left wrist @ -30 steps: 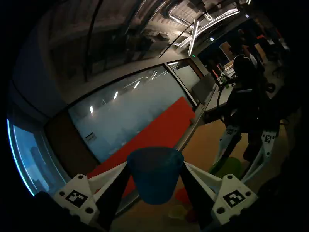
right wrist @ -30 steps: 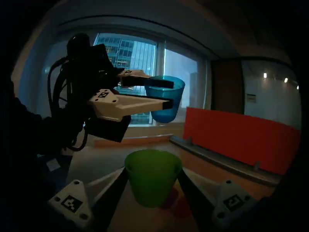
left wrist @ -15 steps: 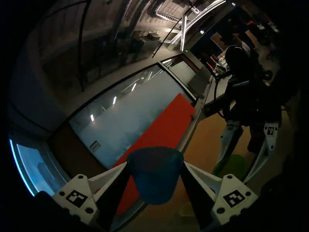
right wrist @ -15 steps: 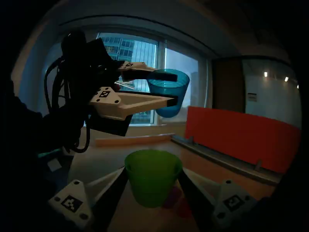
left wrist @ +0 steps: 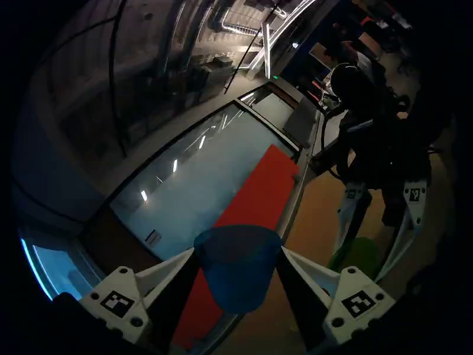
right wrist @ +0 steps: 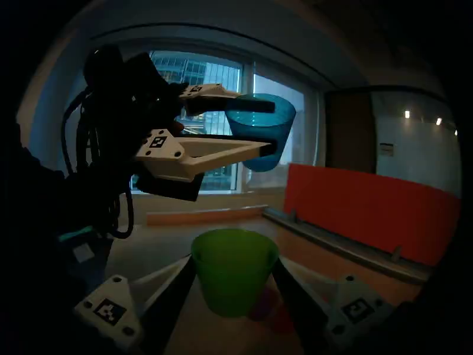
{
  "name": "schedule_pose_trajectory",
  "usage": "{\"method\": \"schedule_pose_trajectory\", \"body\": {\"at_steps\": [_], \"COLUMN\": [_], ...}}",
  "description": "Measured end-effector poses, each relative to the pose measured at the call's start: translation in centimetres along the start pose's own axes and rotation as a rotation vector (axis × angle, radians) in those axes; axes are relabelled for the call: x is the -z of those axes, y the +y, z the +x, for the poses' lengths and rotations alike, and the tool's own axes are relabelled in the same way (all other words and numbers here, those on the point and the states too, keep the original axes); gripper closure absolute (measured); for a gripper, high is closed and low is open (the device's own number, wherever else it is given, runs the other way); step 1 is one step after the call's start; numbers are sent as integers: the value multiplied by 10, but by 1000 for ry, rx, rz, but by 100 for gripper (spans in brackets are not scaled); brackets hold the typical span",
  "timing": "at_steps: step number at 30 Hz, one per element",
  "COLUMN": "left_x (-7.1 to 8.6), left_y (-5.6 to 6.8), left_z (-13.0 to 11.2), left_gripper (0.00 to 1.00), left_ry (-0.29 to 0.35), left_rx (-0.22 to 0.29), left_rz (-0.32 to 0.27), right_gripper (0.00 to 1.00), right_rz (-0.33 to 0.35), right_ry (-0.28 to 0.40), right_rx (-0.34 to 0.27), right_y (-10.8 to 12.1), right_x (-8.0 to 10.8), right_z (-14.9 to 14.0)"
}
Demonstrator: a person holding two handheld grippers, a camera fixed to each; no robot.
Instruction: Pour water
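Your L gripper (left wrist: 236, 258) squeezes the blue cup (left wrist: 237, 281), tipped a bit; R gripper (right wrist: 235, 261) squeezes the green cup (right wrist: 235, 287) below it

The green cup (right wrist: 235, 272) half hides dim, unidentifiable reddish objects (right wrist: 278, 316) behind it.

This looks like an office on a high floor. A wide window (right wrist: 198, 83) looks out on tower blocks (right wrist: 177, 74). A frosted glass partition (left wrist: 207, 177) in a dark frame walls off a room, with a red panel (right wrist: 366, 204) low in front of it. Overhead run bare ducts (left wrist: 232, 26) and strip lights (left wrist: 265, 42). A wooden desk (right wrist: 159, 247) stands by the window.
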State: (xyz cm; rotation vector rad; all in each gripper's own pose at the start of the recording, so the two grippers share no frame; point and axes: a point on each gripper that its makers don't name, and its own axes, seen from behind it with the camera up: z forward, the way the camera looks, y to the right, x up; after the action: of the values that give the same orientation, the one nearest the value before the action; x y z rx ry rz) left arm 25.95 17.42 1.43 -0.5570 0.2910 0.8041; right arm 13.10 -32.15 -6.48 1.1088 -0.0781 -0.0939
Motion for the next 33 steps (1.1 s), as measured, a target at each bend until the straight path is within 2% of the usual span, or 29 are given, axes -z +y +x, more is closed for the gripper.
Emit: {"method": "schedule_pose_trajectory", "body": {"at_steps": [6,15,27,33], "left_x": [-2,-2,-1,0], "left_y": [-1,-6,-1,-1], "left_z": [4,11,12,13], "left_gripper": [15,15,15,15], "left_ry": [8,23,24,26], "left_rx": [-46,-87,-160,-179], "left_rz": [3,18,18,18], "right_gripper": [10,10,10,10], "right_rz": [-1,-4,-5,-9], "right_ry": [0,1,2,0], "right_rx": [2,4,8,10], "right_y": [0,-1,0,1], "right_x": [0,-1,-1,0], "right_z": [0,4,6,6]}}
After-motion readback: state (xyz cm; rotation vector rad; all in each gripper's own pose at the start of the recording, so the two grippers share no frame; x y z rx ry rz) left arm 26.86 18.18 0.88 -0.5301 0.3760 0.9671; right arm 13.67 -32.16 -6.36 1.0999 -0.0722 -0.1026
